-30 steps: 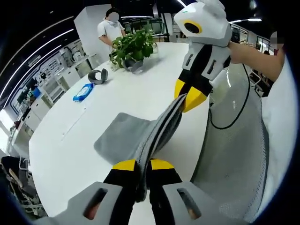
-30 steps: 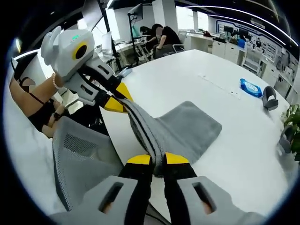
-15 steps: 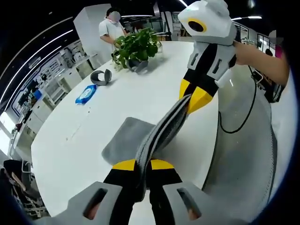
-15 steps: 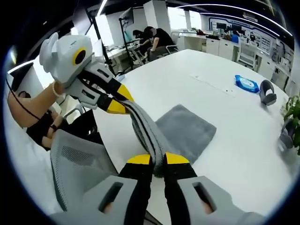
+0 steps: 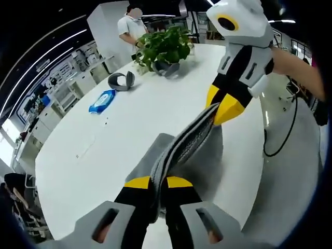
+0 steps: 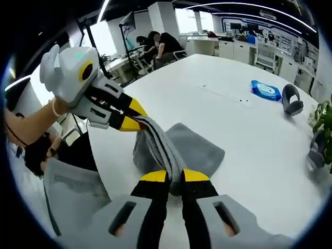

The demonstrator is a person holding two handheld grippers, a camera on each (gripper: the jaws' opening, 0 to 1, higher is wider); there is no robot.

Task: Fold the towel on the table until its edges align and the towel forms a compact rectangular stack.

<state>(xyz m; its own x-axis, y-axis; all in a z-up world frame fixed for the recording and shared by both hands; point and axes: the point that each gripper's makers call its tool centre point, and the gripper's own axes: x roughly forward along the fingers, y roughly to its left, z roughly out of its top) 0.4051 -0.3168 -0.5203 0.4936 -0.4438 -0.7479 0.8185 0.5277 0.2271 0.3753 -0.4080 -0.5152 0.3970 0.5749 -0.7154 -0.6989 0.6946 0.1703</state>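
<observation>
The grey towel (image 5: 179, 155) hangs as a taut bunched band above the white table (image 5: 104, 150), its lower part resting on the table. The left hand-held gripper (image 5: 158, 182) is clamped on one end, the right hand-held gripper (image 6: 175, 176) on the other. A potted plant (image 5: 165, 47) stands well beyond the towel.

Grey towel (image 5: 181, 155) folded, one edge lifted taut, rest on table (image 5: 129, 124).
</observation>
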